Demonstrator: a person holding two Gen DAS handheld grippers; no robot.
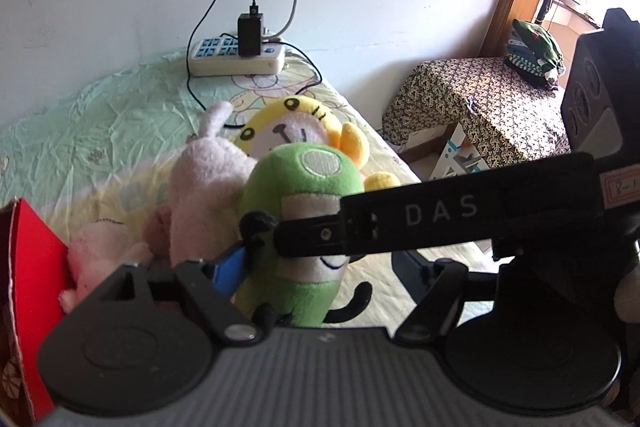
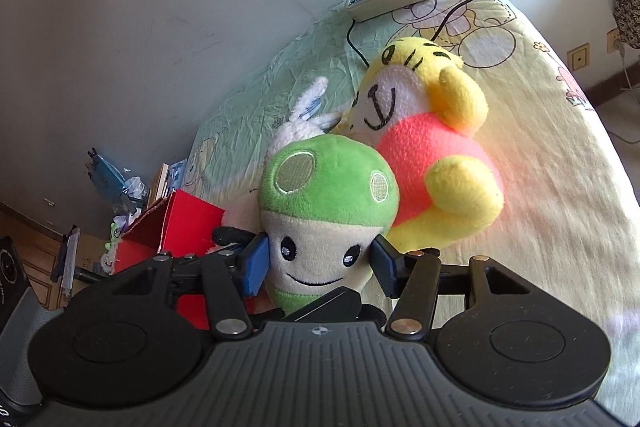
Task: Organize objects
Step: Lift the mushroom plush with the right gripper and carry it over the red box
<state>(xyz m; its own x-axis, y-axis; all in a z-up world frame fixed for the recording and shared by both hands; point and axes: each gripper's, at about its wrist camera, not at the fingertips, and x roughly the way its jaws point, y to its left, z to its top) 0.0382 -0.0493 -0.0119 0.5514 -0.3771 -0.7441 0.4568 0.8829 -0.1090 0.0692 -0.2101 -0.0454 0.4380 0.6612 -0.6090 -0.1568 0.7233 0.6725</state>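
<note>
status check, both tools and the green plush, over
Right tool pads on either side of the green plush face. Left tool at the plush's side, grip unclear. Yellow plush and pink plush crowd behind; red box alongside.

The right gripper tilts downward, its blue pads pressed against something soft between the jaws. The left gripper crosses beneath it, one pad visible, the other hidden.
</note>
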